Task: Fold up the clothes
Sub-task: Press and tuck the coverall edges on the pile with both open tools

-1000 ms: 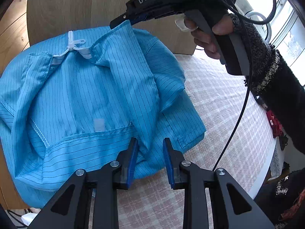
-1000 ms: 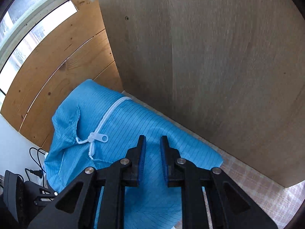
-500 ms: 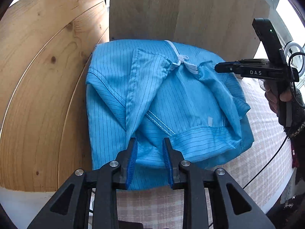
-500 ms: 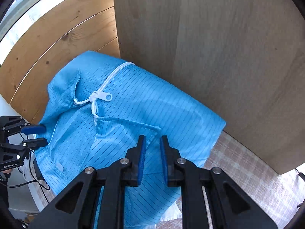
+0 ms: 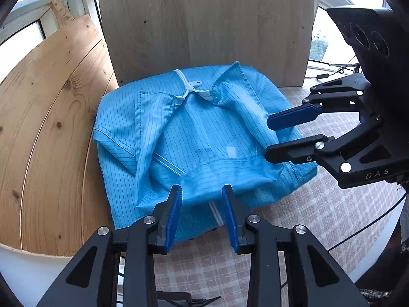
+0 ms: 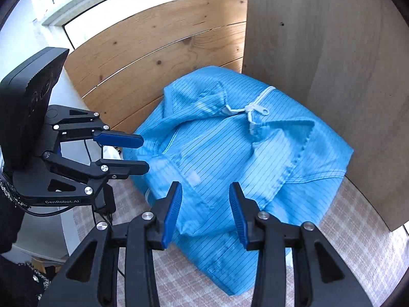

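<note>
Left tool (image 5: 202, 215) built of black angular links, blue ribbed pads, silver screws, "GenRobot.AI" lettered in white, right tool (image 6: 205, 216) alike, "DAS" marked, black cable trailed, speckled knit cuff worn

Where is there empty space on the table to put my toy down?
Bare checked tablecloth shows on the near side of the blue garment, out to the table's edge, and in a smaller strip beside the upright wooden board. The back is crowded: the garment lies against the boards.
</note>
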`<state>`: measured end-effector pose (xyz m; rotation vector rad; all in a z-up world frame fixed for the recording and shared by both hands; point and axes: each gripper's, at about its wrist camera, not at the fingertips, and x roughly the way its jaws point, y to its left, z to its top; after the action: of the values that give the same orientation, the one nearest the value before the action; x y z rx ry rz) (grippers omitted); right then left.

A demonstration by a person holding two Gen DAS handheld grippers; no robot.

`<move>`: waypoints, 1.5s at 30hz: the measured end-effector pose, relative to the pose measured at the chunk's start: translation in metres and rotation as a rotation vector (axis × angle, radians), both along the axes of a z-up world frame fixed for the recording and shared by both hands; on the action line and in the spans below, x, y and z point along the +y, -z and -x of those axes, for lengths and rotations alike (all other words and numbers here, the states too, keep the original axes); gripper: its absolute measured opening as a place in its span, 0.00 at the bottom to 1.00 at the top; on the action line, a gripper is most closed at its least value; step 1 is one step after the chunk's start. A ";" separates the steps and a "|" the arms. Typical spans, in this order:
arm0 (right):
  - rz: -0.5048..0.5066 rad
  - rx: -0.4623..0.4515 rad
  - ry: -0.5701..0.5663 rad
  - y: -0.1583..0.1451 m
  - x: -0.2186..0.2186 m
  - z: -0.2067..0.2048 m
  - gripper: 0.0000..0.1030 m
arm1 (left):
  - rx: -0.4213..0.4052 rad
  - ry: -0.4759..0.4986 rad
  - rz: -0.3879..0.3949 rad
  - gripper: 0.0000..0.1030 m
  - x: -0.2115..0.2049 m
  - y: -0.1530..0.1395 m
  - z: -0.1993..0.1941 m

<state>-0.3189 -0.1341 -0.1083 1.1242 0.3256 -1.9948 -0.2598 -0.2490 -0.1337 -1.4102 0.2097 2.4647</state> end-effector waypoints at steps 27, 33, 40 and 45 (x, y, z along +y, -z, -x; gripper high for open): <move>0.015 -0.207 -0.016 0.008 -0.006 0.058 0.17 | 0.059 -0.039 -0.040 0.30 -0.027 -0.020 0.016; -0.023 -0.271 0.125 0.042 -0.019 0.093 0.13 | 0.003 0.031 -0.068 0.30 -0.007 0.000 0.093; -0.110 -0.314 0.146 0.066 -0.019 0.105 0.02 | -0.095 0.019 -0.012 0.28 -0.017 0.036 0.109; 0.048 -0.271 0.146 0.030 -0.016 0.105 0.03 | -0.042 0.041 -0.045 0.26 -0.021 0.006 0.094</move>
<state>-0.4239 -0.1501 -0.1383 1.4015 0.0558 -1.9310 -0.3538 -0.2702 -0.1399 -1.4234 0.1716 2.3900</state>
